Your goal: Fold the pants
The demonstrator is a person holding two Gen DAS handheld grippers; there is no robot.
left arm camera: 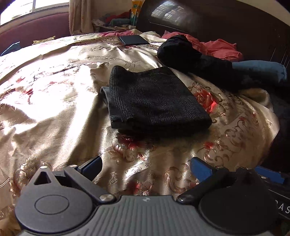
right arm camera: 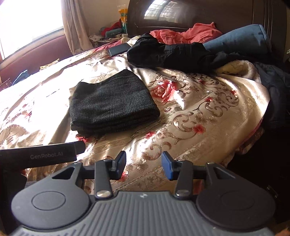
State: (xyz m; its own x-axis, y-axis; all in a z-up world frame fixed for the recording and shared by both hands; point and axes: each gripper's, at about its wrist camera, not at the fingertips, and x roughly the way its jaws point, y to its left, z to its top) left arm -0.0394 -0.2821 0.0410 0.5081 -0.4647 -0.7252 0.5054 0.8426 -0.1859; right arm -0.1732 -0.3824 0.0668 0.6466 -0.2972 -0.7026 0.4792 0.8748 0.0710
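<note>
Pants (left arm camera: 155, 98) lie folded in a neat stack on the bed (left arm camera: 54, 94), ahead of both claws. Left claw (left arm camera: 146, 168) and right claw (right arm camera: 143, 164) both apart, empty. Folding looks done; next likely just pulling clear.

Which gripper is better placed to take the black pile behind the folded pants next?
Probably right gripper: open, empty, and the black pile lies on its side, beyond the folded pants.

A home bedroom: a bed (right arm camera: 199, 116) with floral satin cover, dark wooden headboard (right arm camera: 181, 16), curtained window (right arm camera: 27, 20).
</note>
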